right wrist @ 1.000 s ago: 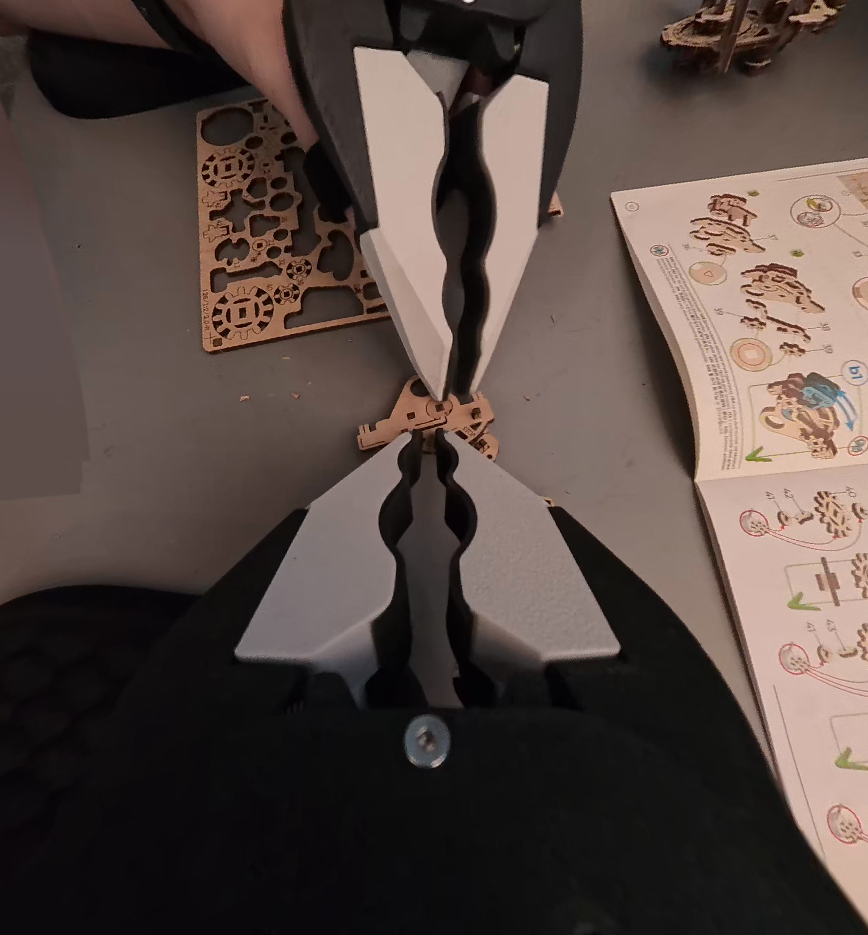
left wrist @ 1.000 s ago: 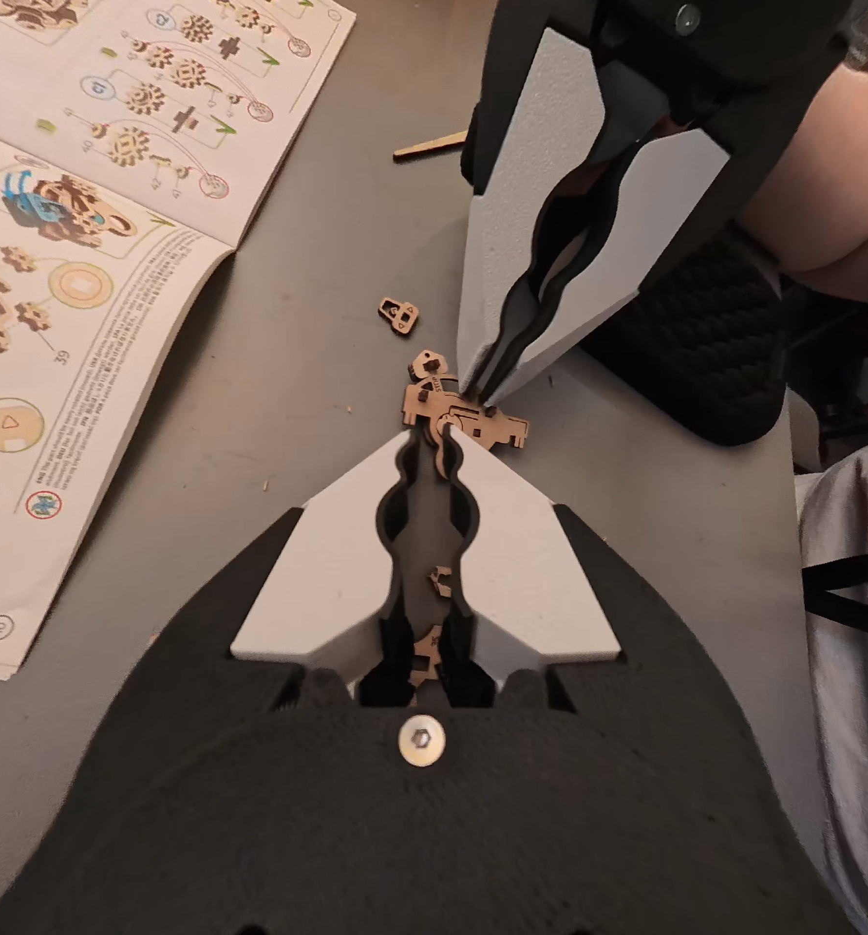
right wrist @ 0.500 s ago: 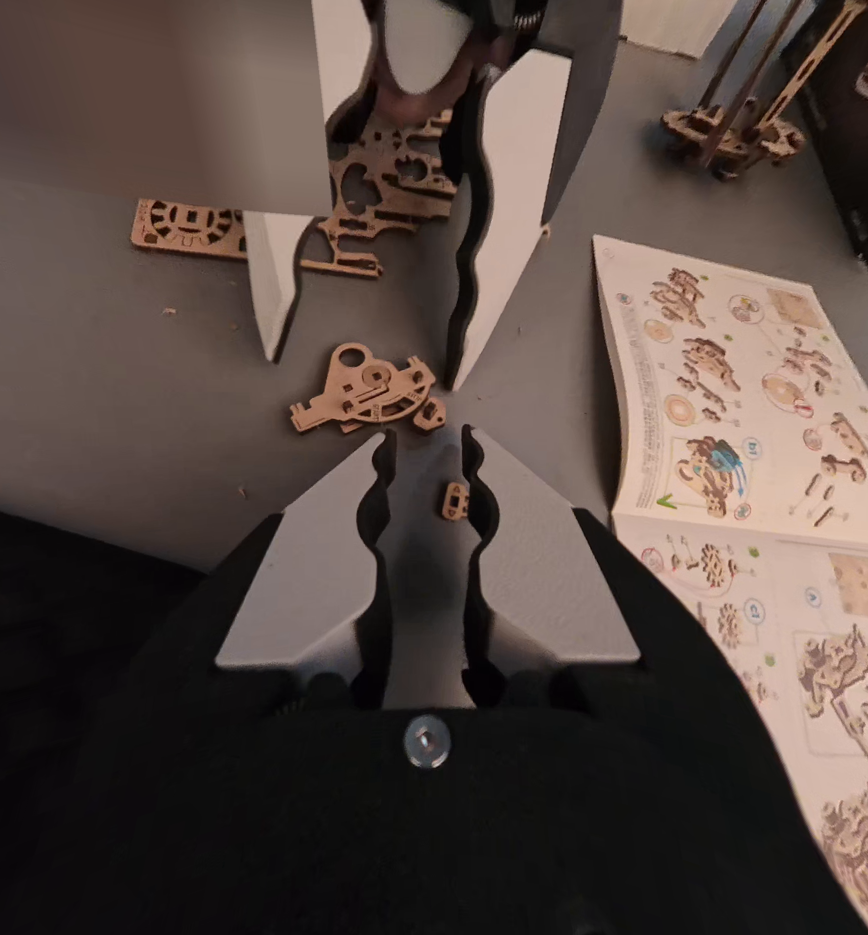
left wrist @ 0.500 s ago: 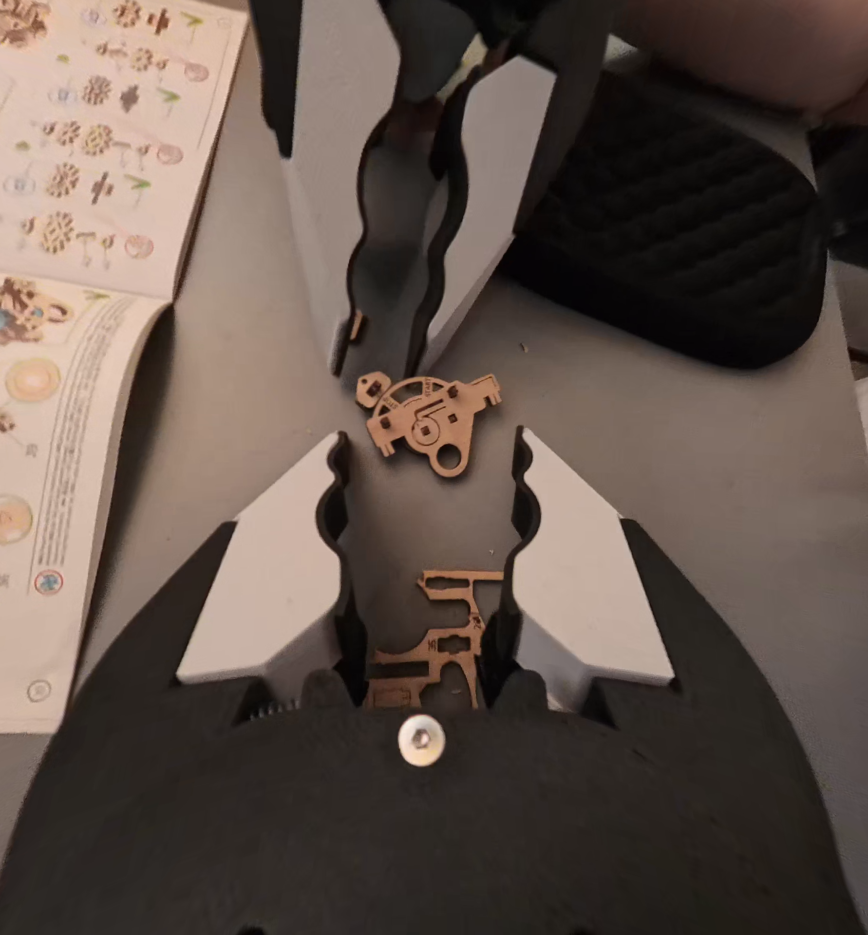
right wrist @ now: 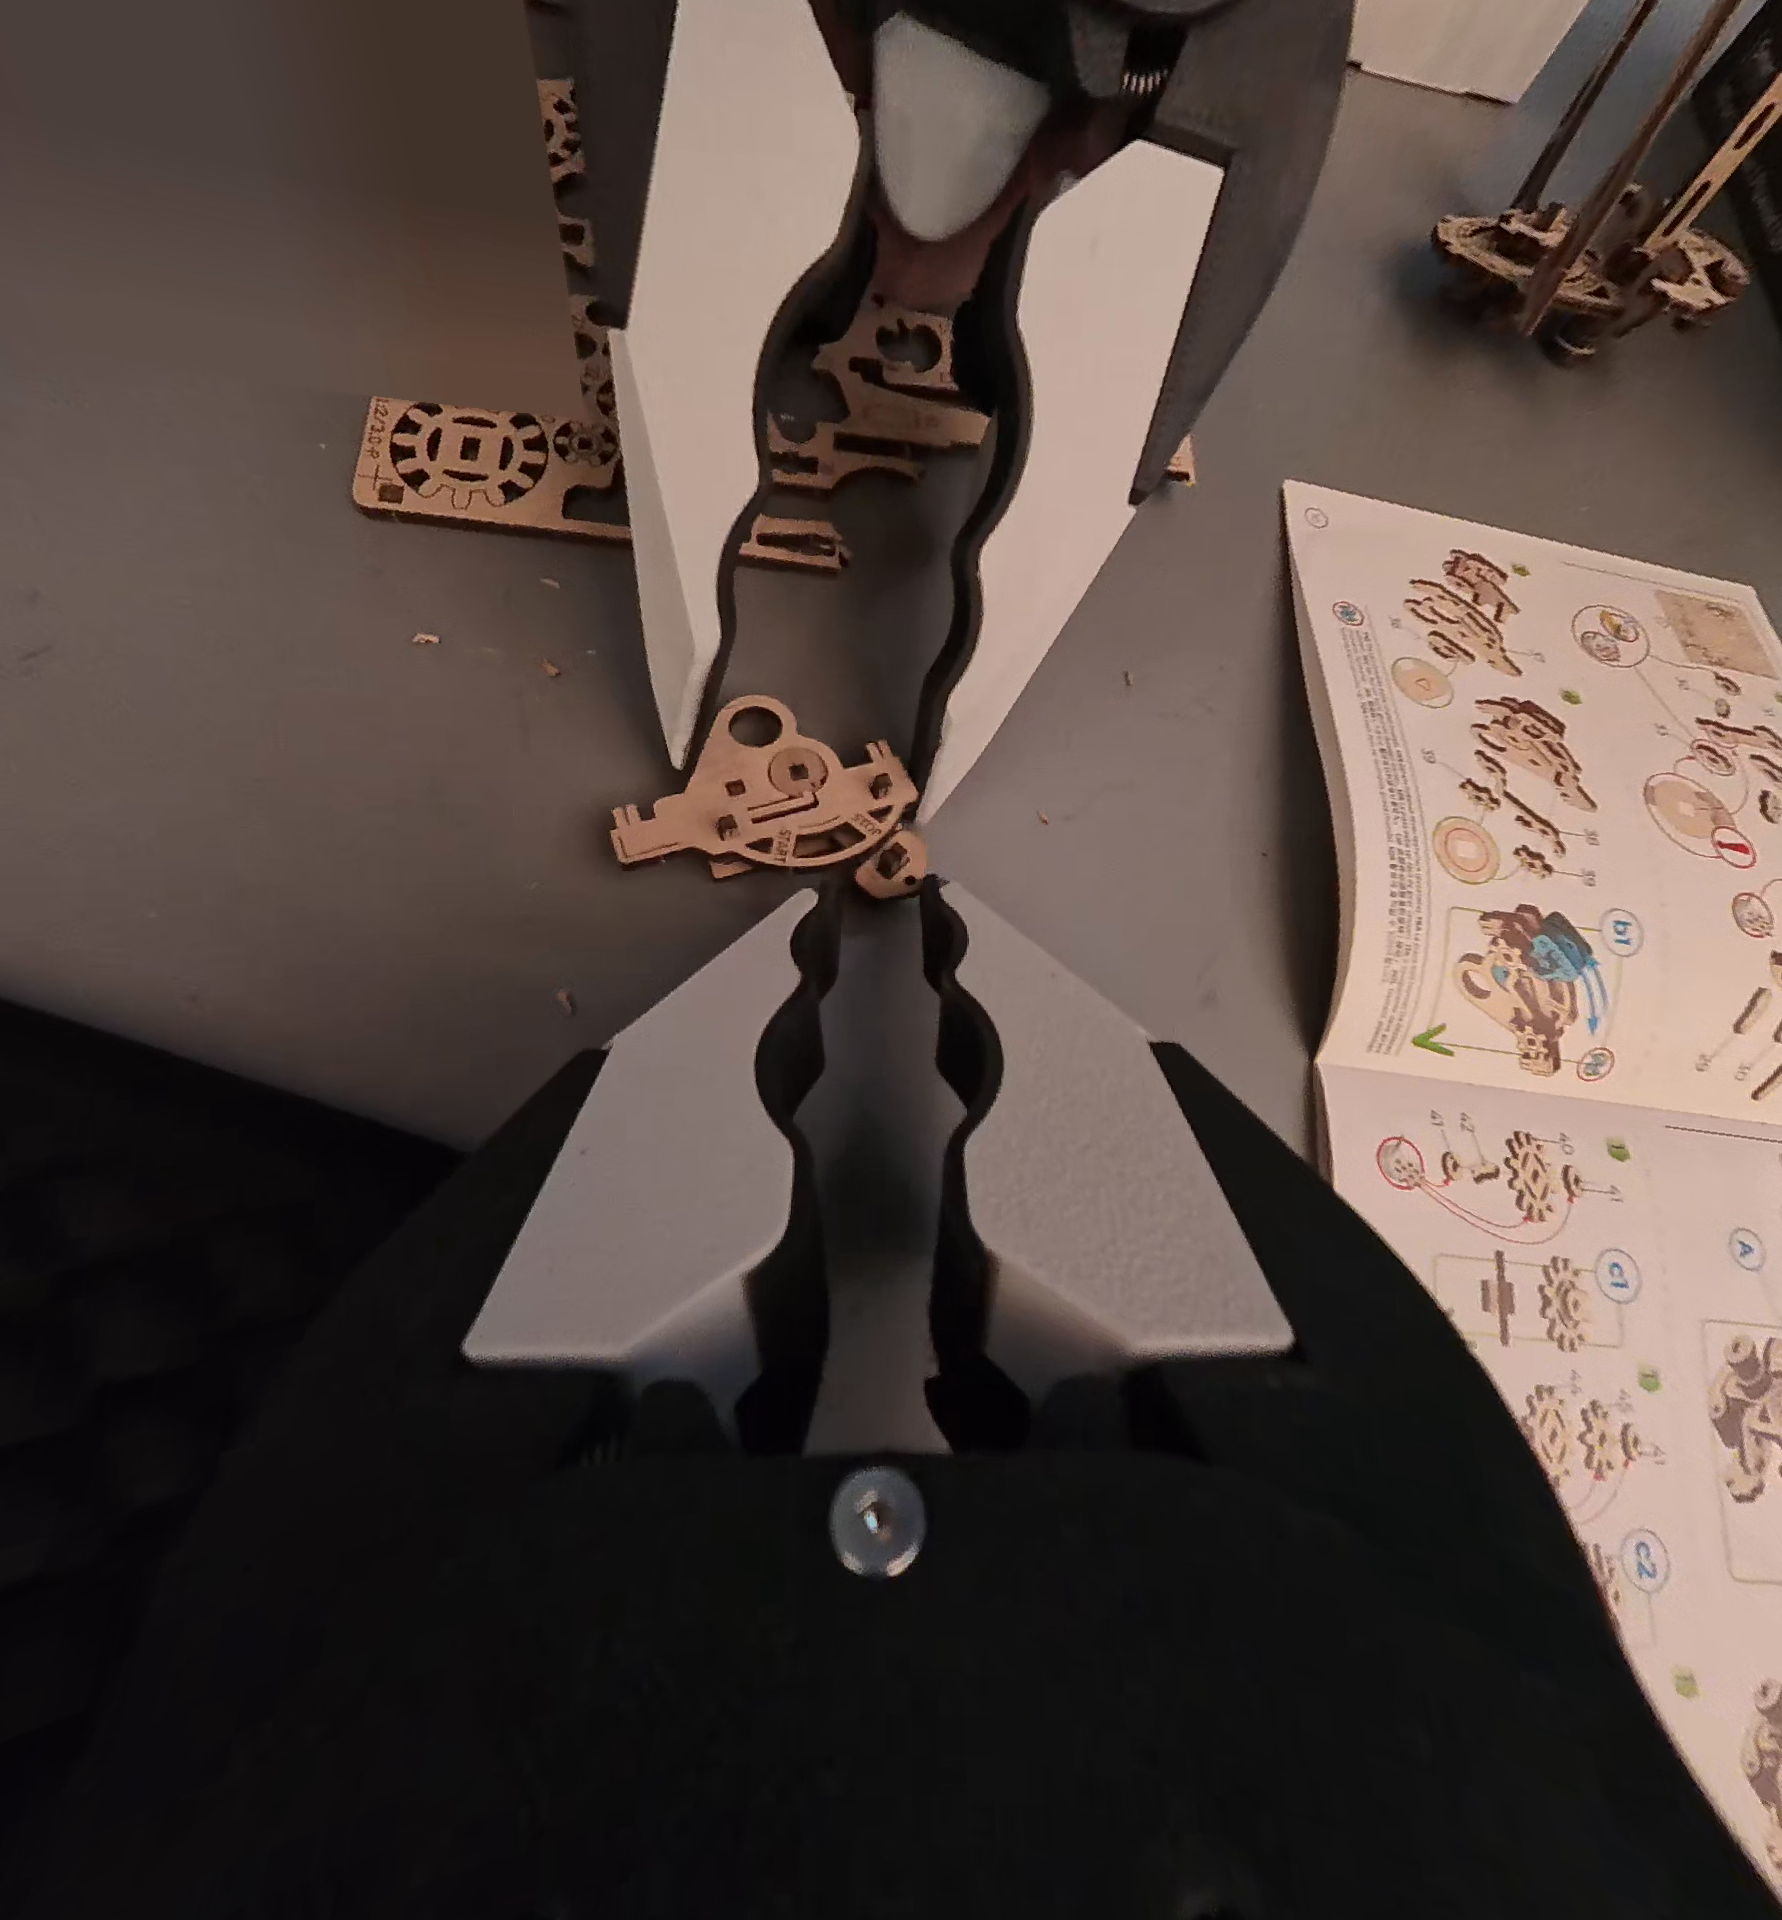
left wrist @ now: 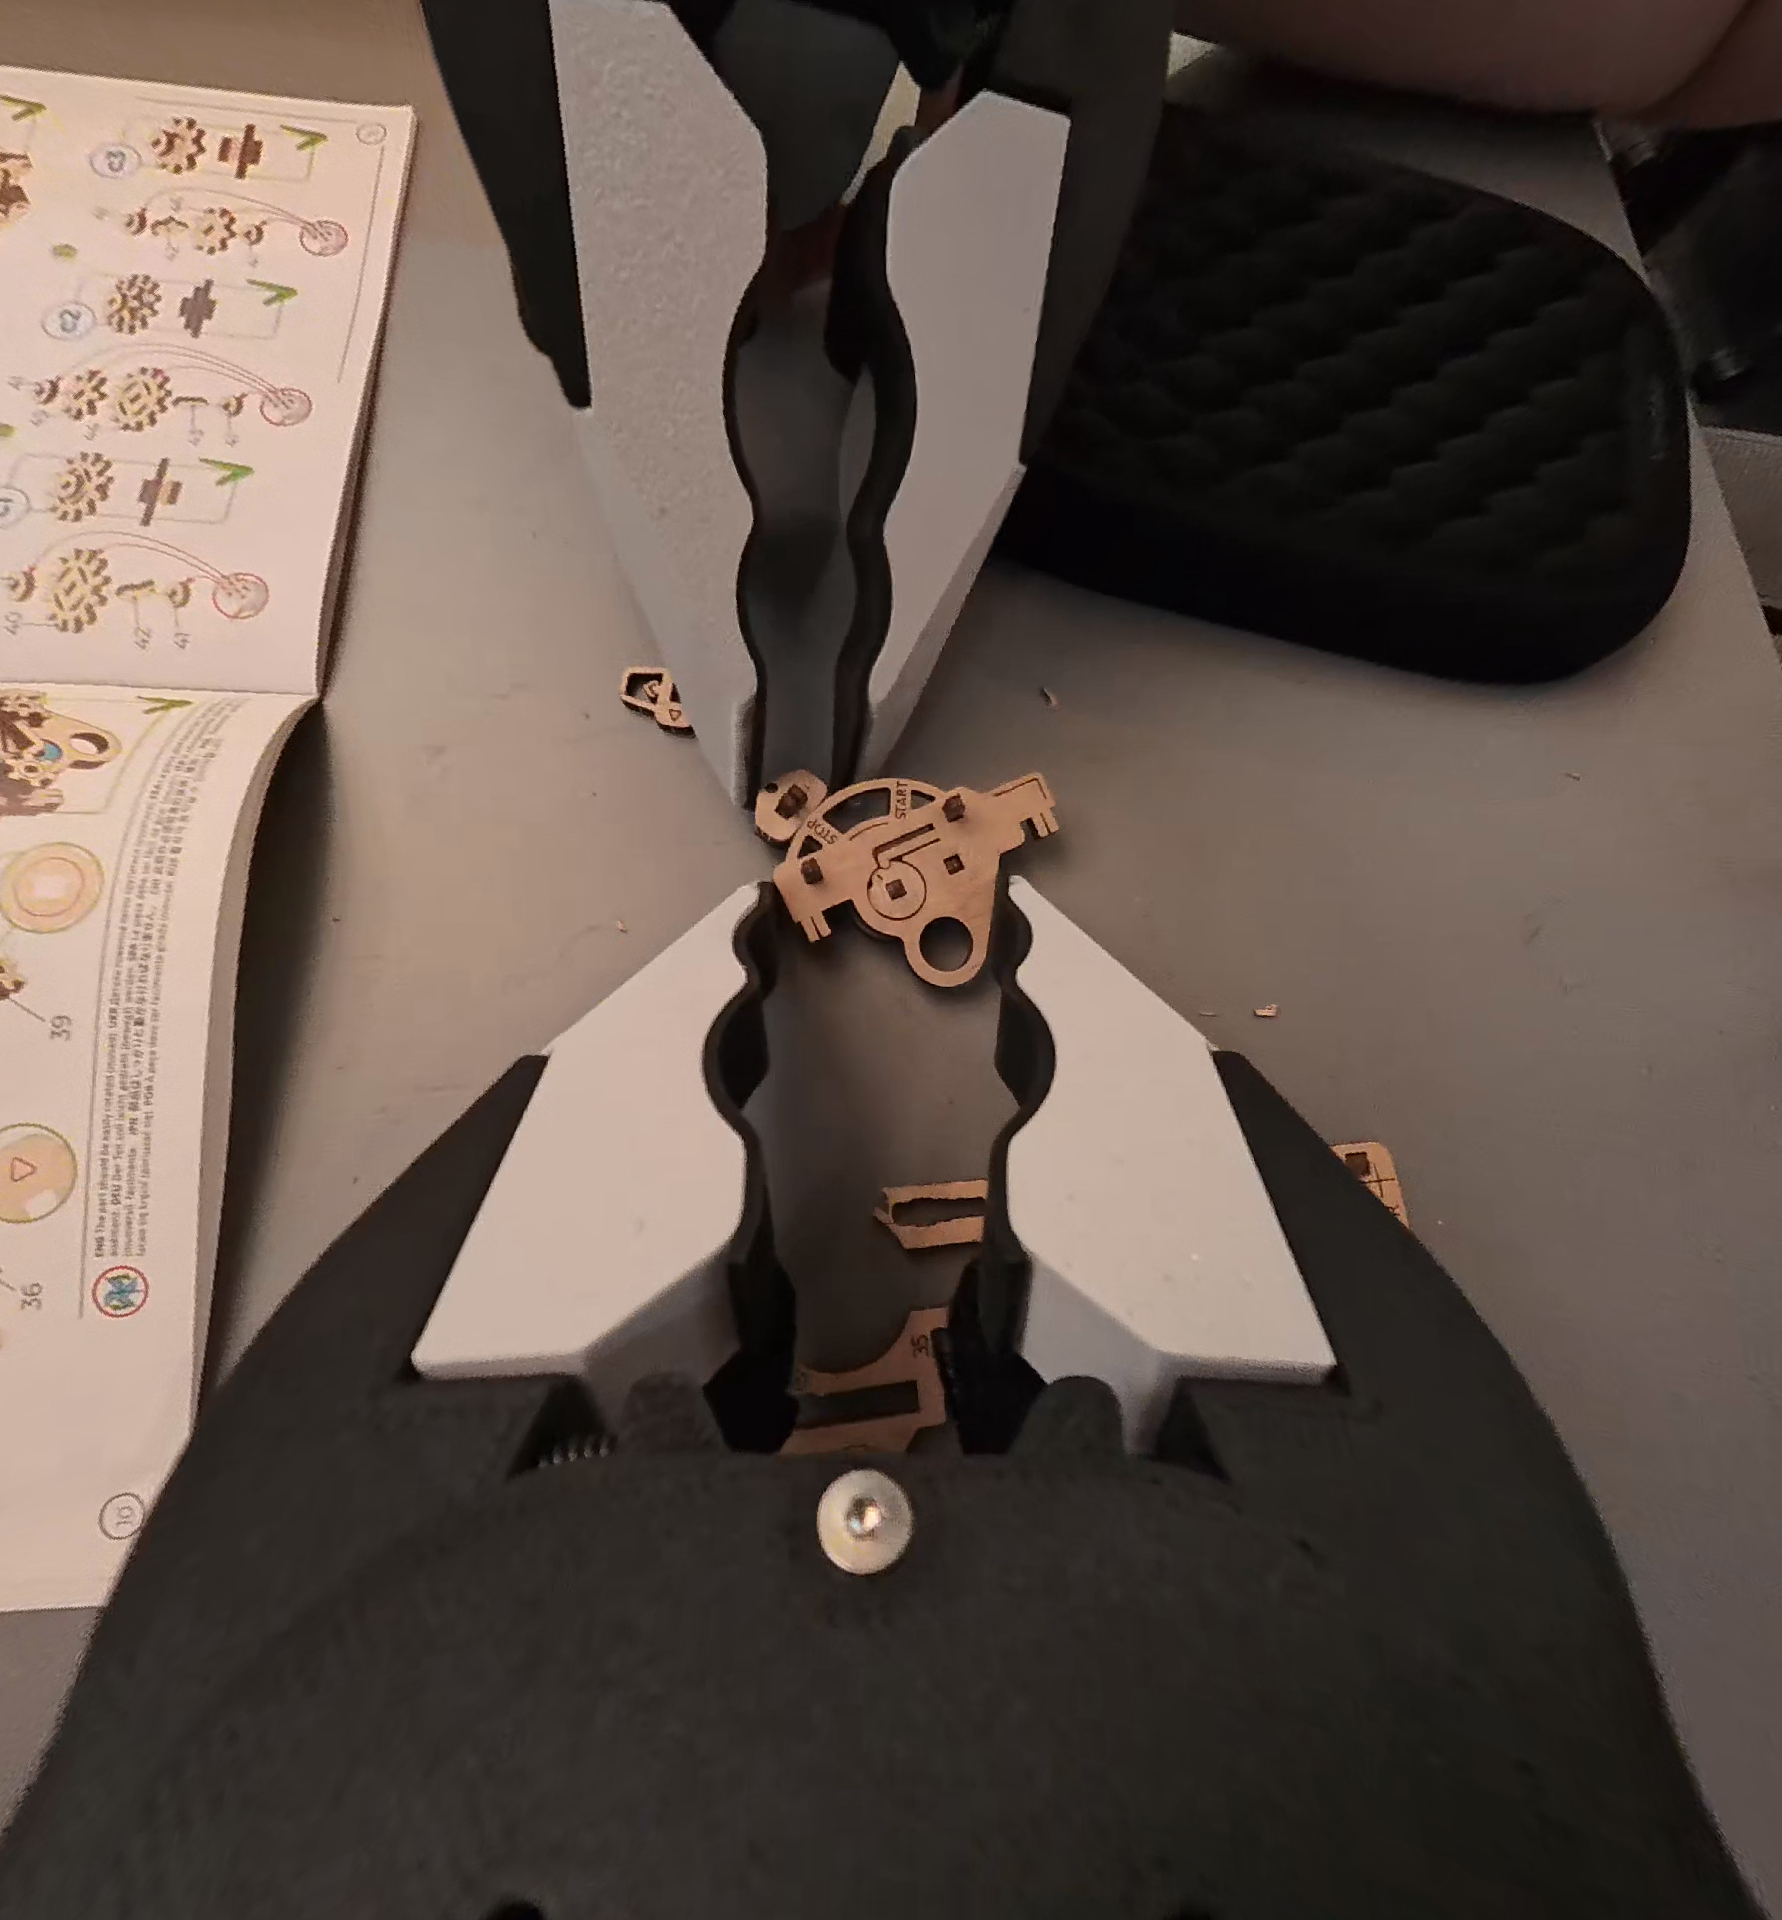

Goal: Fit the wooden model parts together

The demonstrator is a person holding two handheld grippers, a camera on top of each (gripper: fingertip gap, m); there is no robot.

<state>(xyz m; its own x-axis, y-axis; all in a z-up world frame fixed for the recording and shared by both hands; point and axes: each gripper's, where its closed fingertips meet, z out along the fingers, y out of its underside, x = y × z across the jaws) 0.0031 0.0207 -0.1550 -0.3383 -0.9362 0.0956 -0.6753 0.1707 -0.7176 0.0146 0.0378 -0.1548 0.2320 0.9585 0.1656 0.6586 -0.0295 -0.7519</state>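
A flat wooden assembly (left wrist: 897, 873) with a ring lug and an arc slot lies on the grey table; it also shows in the right wrist view (right wrist: 762, 800). A small round wooden knob (left wrist: 788, 816) sits at its end, also seen in the right wrist view (right wrist: 892, 868). My left gripper (left wrist: 882, 904) is open wide, its tips on either side of the assembly's ring end, gripping nothing. My right gripper (right wrist: 874, 899) faces it from the opposite side, open by a narrow gap, with its tips right at the knob. It appears in the left wrist view (left wrist: 804, 758), and the left one in the right wrist view (right wrist: 804, 769).
An open instruction booklet (left wrist: 139, 727) (right wrist: 1593, 935) lies beside the work spot. A punched-out wooden sheet (right wrist: 471, 457) lies under the left gripper. A small loose piece (left wrist: 653, 701) sits by the right fingers. A black pad (left wrist: 1334, 416) and a built wooden model (right wrist: 1583, 249) stand farther off. Left tips and right tips are each some 25 centimeters from the built wooden model (right wrist: 1583, 249).
Both grippers were shut on the assembly a second ago and have let go; it now lies on the table. Since then both have closed in on it again, the right one narrowing.
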